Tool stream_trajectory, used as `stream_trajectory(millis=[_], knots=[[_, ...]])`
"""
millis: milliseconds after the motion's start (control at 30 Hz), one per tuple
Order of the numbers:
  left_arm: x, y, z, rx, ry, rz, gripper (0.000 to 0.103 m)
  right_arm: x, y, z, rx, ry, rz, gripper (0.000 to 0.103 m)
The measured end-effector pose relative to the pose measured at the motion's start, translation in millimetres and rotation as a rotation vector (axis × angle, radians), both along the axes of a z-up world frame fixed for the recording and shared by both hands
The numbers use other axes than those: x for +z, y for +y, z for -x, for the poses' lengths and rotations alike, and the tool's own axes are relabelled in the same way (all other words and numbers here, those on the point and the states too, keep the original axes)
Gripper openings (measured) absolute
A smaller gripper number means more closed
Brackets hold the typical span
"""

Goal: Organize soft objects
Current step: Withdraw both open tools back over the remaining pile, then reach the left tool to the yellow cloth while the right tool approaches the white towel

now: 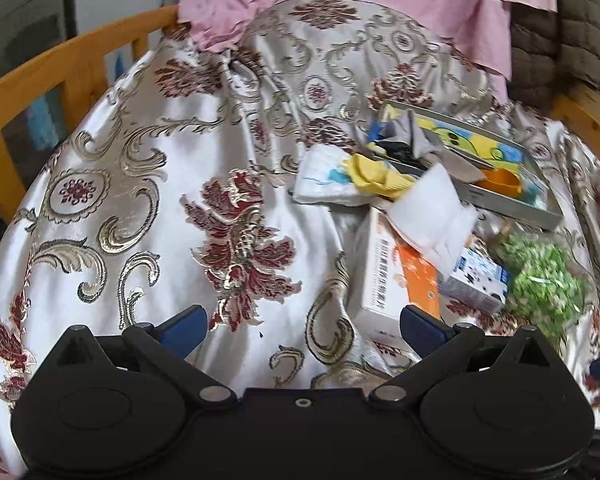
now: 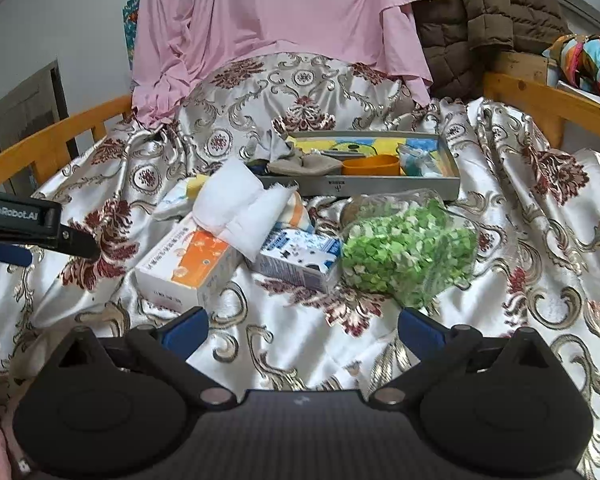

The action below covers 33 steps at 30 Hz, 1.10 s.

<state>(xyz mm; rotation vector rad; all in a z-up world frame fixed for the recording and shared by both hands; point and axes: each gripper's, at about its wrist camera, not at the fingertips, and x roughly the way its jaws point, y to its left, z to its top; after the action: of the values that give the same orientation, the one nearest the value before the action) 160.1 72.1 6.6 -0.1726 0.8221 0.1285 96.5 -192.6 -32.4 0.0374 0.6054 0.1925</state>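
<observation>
My left gripper (image 1: 303, 330) hangs over the patterned bedspread (image 1: 148, 200), its blue-padded jaws spread wide with nothing between them. My right gripper (image 2: 303, 330) sits the same way, jaws wide apart and empty, above the same cloth.

From the left wrist view the pile of things lies at about two o'clock. A white folded cloth (image 1: 430, 210) rests on top of an orange-and-white box (image 1: 396, 280), whose near end reaches just behind my right-hand pad. At one o'clock from that box, a yellow rubber glove (image 1: 376, 174) lies across a white towel with blue print (image 1: 324, 186). Beyond them is a grey tray (image 1: 512, 210), with a grey sock (image 1: 416, 136) draped over its near corner and an orange cup (image 1: 502, 186) inside. At three o'clock a small blue-and-white carton (image 1: 478, 282) lies beside a clear bag of green bits (image 1: 546, 280).

From the right wrist view the same pile sits at twelve o'clock: the box (image 2: 188, 264) at eleven, the white cloth (image 2: 236, 210) leaning on it, the carton (image 2: 296, 258) dead ahead, the green bag (image 2: 408, 254) at one. The tray (image 2: 380, 188) lies behind them, the cup (image 2: 371, 166) in it. My left gripper's body (image 2: 24, 220) pokes in at nine o'clock. A pink sheet (image 2: 280, 12) hangs at the far end, a brown quilted jacket (image 2: 484, 12) beside it, and a wooden bed rail (image 2: 56, 140) runs along the left.
</observation>
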Motion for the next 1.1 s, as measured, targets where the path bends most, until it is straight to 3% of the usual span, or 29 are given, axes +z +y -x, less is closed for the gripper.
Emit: stream_trajectory(millis=[333, 533, 733, 1100], knots=[[1, 10, -34, 0.032, -0.038, -0.008, 0.102, -5, 17, -29, 0.078, -0.030, 0.001, 0.103], [-3, 2, -72, -0.080, -0.050, 0.021, 0.102, -5, 23, -53, 0.101, -0.070, 0.014, 0.103], [-7, -4, -101, -0.122, -0.087, 0.047, 0.102, -17, 23, -67, 0.118, -0.055, -0.006, 0.103], [-10, -10, -140, -0.195, -0.206, 0.009, 0.102, -30, 25, -92, 0.100, -0.021, -0.029, 0.103]])
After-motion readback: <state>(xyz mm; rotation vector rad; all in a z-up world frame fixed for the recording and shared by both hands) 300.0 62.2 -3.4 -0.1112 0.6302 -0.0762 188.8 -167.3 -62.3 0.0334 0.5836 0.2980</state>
